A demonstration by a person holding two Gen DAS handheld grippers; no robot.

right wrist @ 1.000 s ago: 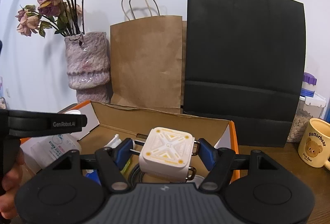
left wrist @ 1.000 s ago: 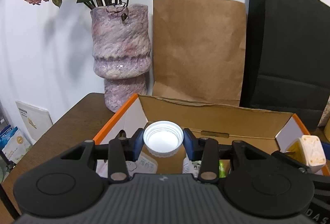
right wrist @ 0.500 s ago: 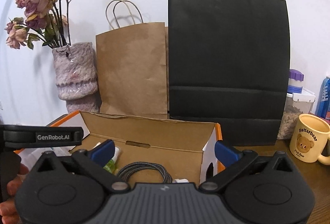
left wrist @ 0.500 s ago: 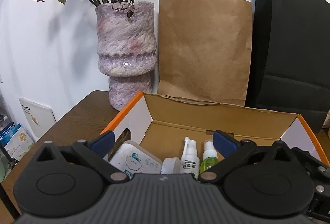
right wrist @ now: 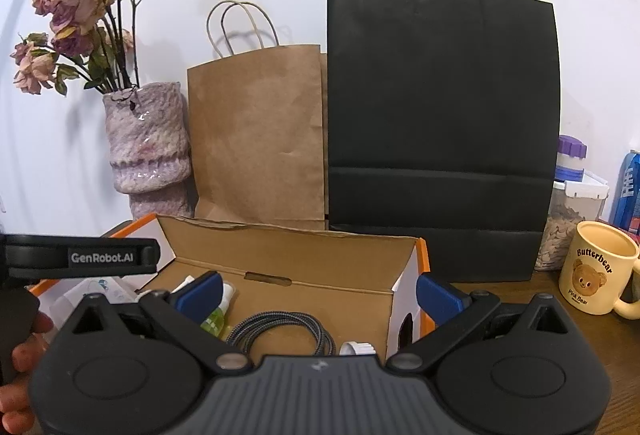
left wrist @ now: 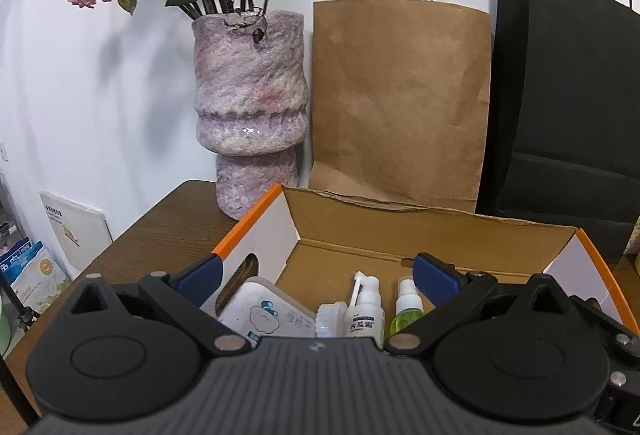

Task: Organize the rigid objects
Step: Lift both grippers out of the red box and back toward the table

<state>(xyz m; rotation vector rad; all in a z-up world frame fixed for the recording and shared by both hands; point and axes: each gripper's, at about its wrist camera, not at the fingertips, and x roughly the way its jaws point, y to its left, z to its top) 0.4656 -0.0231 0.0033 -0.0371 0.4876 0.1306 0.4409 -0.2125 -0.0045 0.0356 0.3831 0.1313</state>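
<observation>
My cameras give bright, even indoor light, soft shadows on the wall (left wrist: 100,83), glare on the vase (right wrist: 148,171), fisheye bending, dark corners.

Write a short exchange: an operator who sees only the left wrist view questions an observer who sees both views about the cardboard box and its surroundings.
Operator: My view cuts off the right part of the box floor. What lies there?
Observer: A coiled braided cable, to the right of the green bottle.
Operator: What stands beyond the box's right end?
Observer: A yellow bear mug, upright on the table, apart from the box.
</observation>
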